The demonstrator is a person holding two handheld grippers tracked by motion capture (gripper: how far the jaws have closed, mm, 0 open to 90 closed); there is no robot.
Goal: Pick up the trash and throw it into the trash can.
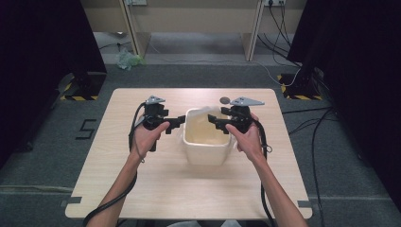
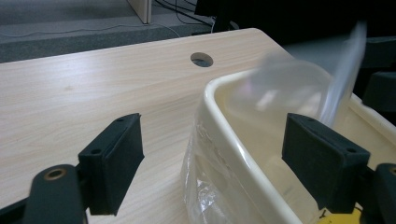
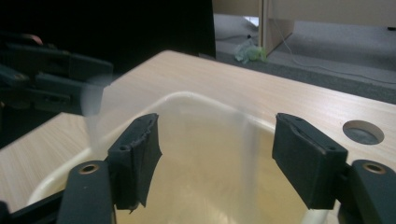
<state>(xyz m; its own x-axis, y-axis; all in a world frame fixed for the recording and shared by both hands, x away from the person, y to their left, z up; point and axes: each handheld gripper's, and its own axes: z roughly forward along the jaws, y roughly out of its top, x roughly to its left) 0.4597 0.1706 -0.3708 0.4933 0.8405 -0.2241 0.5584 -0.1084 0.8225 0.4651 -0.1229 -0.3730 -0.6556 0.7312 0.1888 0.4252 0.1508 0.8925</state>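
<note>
The cream bin (image 1: 208,150) stands upright near the centre of the table (image 1: 156,189), mouth facing up, its longer side running away from the person. A clear plastic liner (image 2: 210,186) hangs over its rim. The left gripper (image 1: 176,122) stands open, straddling the bin's left wall without pressing it. The right gripper (image 1: 213,120) is open above the bin's mouth, holding nothing.

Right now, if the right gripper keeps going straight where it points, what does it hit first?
Most likely the clear plastic liner inside the cream bin: the right gripper has open jaws aimed into the bin's mouth. Depth is unclear.
</note>
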